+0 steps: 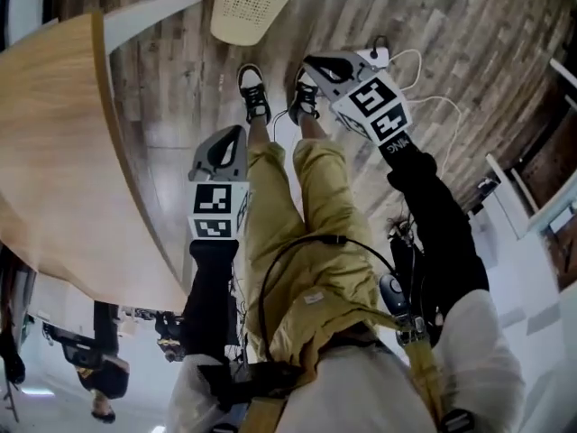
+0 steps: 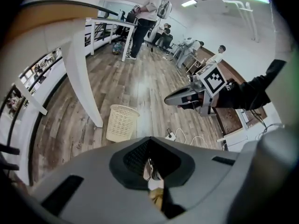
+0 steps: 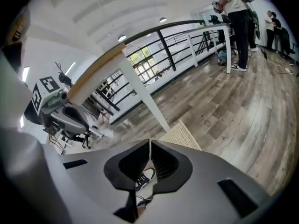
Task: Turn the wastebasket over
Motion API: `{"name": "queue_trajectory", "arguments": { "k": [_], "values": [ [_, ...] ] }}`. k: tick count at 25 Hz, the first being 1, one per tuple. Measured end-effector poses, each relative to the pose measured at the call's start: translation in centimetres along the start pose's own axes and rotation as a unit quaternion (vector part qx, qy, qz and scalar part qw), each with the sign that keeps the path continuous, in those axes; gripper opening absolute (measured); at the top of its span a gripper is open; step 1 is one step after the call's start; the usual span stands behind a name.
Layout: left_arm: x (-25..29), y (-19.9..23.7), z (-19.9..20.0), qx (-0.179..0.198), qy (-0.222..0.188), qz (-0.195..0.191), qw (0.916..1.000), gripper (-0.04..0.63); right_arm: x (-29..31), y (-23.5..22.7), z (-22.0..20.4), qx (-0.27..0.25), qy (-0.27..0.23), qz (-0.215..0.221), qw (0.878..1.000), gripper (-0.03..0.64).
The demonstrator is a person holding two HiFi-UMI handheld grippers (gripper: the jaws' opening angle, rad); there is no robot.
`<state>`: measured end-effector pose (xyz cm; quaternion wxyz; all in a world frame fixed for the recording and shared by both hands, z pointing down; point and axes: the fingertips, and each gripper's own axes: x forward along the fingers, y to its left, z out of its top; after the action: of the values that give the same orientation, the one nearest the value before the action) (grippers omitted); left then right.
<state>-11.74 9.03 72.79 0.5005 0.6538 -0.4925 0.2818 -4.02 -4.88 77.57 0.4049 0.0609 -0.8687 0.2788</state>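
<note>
A cream perforated wastebasket [image 1: 248,5] stands on the wood floor ahead of the person's shoes, its wide rim upward. In the left gripper view the wastebasket [image 2: 122,122] sits beside a white table leg, well beyond the jaws. My left gripper [image 1: 236,133] hangs over the floor left of the person's legs, jaws together and empty. My right gripper [image 1: 312,61] is held above the right shoe, also shut with nothing in it. In the right gripper view the wastebasket [image 3: 183,133] peeks out just behind the closed fingertips. Neither gripper touches the basket.
A curved wooden table [image 1: 63,152] fills the left, its white leg [image 2: 86,83] next to the basket. A power strip with white cables [image 1: 386,58] lies on the floor at the right. People stand by desks [image 2: 145,17] far back. A railing [image 3: 187,41] runs behind.
</note>
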Motion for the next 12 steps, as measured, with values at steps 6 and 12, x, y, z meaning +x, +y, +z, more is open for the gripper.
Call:
{"name": "queue_trajectory", "arguments": {
  "k": [6, 12],
  "values": [
    [7.3, 2.5, -0.3, 0.035, 0.012, -0.014, 0.9992, 0.002, 9.0, -4.9, -3.2, -0.024, 0.038, -0.005, 0.999, 0.025],
    [12.8, 4.2, 1.3, 0.043, -0.004, -0.03, 0.9986, 0.002, 15.5, -11.5, -3.5, -0.054, 0.06, -0.044, 0.996, 0.03]
  ]
}}
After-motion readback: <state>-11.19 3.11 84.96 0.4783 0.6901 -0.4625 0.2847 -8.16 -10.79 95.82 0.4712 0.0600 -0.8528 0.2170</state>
